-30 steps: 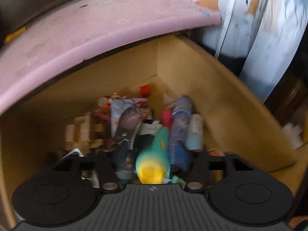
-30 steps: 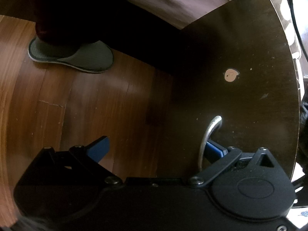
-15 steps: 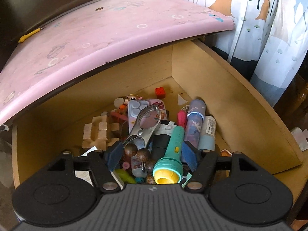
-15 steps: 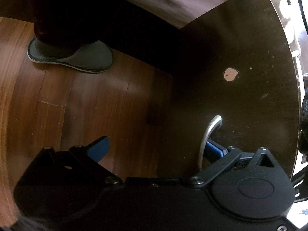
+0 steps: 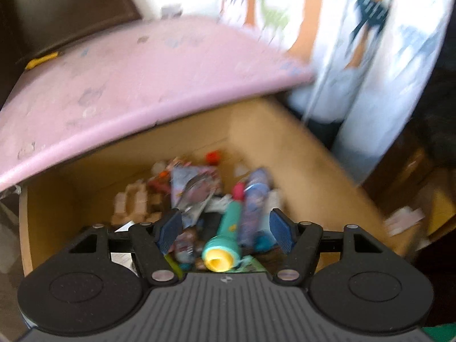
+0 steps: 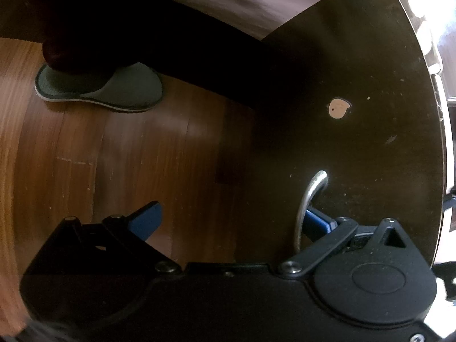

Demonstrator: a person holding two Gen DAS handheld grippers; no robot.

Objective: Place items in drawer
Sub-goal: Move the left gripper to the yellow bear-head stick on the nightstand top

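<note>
Blue pads of our left gripper (image 5: 226,229) stand apart over the open drawer (image 5: 307,171), nothing between them. Just below lies a teal flashlight (image 5: 223,242), yellow lens end toward us, loose on the pile. We judge it light, rigid, smooth plastic; take it across the barrel behind the flared head, where the fingers can seat without sliding. One flashlight counted. Beside it a patterned tube (image 5: 253,202) lies lengthwise, with a pink piece (image 5: 238,191) between the two; further in, a foil packet (image 5: 193,188), pale wooden blocks (image 5: 131,205), one red cube (image 5: 213,156) near the back wall. Blur hides finer count. Above, a pink worktop (image 5: 136,85) overhangs; a printed curtain (image 5: 356,42) hangs behind.

Our right gripper (image 6: 230,219) is also spread: one blue finger (image 6: 317,221) hooks behind the single metal handle (image 6: 309,199) on the dark drawer front (image 6: 356,128), the other hangs free over the wood floor (image 6: 114,156). One grey slipper (image 6: 114,88) beyond.
</note>
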